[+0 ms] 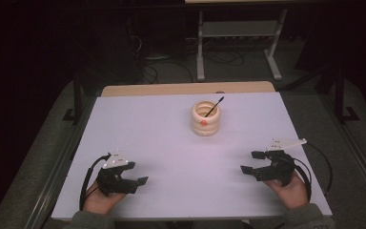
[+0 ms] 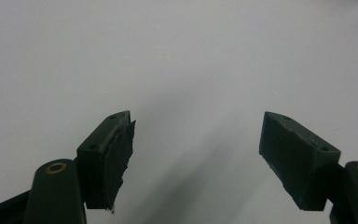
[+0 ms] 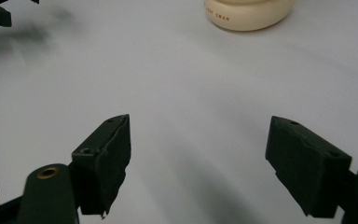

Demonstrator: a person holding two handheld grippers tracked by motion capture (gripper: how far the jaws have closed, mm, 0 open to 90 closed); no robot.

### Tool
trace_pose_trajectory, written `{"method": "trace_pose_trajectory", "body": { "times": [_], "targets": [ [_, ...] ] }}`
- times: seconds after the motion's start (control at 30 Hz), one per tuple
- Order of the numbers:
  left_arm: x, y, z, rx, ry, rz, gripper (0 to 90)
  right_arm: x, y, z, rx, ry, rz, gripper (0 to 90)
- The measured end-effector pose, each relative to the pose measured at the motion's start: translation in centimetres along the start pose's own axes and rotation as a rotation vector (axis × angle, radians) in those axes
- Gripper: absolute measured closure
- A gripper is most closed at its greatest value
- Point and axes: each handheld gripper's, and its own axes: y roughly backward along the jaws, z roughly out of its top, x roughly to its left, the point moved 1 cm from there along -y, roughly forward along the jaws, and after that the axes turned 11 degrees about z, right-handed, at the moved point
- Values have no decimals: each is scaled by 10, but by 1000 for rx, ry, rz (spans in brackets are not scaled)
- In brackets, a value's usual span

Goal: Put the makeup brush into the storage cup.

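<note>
While both hand-held grippers, left (image 1: pixel 140 183) and right (image 1: pixel 249 162), rest agape and empty, we eye the ribbed cream holder (image 1: pixel 206 118) at upper centre: hard, likely breakable; its thin black stick (image 1: pixel 214 107) is light, so we'd pinch its tip.

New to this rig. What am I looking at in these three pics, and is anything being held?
No robot arm here: a person at a table holds a hand-operated two-jaw gripper in each hand. The high view looks down from above the person's side: left gripper at lower left, right gripper at lower right. The other two pictures come from cameras riding on each gripper, looking along its black fingers. On the white table stands a cream ribbed holder with a thin dark stick leaning in it; the right gripper view catches its base. Both grippers are open, with bare tabletop between their fingers, so nothing is held.
</note>
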Motion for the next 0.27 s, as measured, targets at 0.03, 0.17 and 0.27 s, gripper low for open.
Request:
{"method": "trace_pose_trajectory", "body": {
  "times": [0.03,0.17,0.27],
  "targets": [
    [0,0,0,0,0,0,255,1,0,0,2,0,0,212],
    [0,0,0,-1,-6,-1,255,2,-1,1,0,-1,-3,212],
    [0,0,0,-3,-7,0,255,3,-1,2,-4,4,-3,212]
  ]
}}
